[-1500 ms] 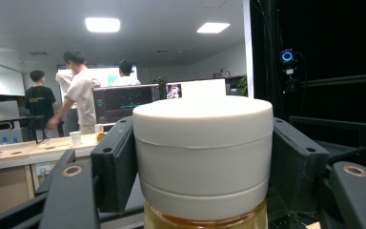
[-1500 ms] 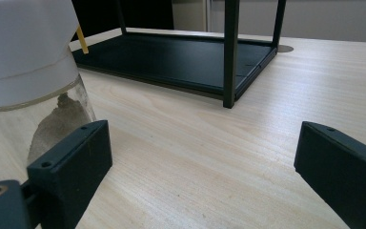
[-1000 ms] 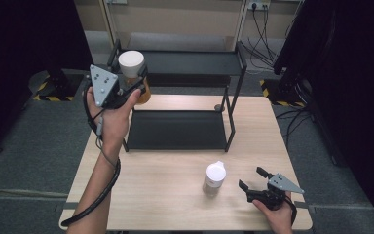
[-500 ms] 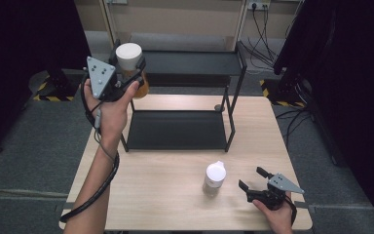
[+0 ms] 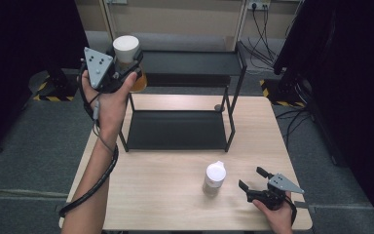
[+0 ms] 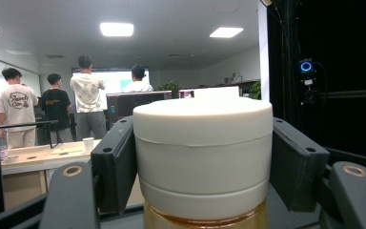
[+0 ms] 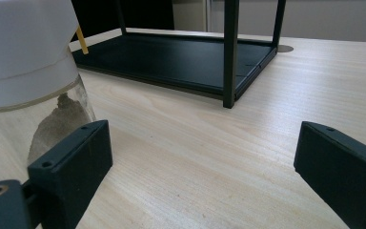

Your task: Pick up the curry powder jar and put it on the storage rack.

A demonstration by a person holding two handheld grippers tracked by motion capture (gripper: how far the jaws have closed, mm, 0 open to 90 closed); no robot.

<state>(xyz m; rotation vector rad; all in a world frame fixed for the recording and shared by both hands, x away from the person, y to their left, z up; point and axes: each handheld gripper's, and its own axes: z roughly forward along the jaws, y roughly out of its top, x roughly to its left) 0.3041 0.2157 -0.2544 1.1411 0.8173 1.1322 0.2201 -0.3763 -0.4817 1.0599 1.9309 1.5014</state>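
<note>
Left gripper (image 5: 126, 61) is raised at about 10 o'clock from table centre, beside the upper-left corner of the black rack (image 5: 177, 129). Its jaws are clamped on the white cap of an amber jar (image 5: 128, 61); in the left gripper view the cap (image 6: 202, 152) sits squarely between both black pads (image 6: 116, 164), touching each, with amber glass showing below it.

Against the frame half a second back, the left hand (image 5: 109, 100) and jar have moved slightly up and toward the rack's top shelf (image 5: 190, 63); the jar now overlaps that shelf's left end in the high view. Whether it touches the shelf cannot be told.

Right gripper (image 5: 255, 179) rests low on the wooden table (image 5: 165, 195) at about 5 o'clock, unchanged in place. Its jaws stand wide apart, holding nothing; in the right gripper view bare tabletop lies between them.

A second jar with white cap (image 5: 214, 179) stands upright on the table, just to the 9 o'clock side of the right gripper, not moved. In the right gripper view it (image 7: 28, 81) is close beside the left-hand pad (image 7: 74, 164); contact unclear.
</note>
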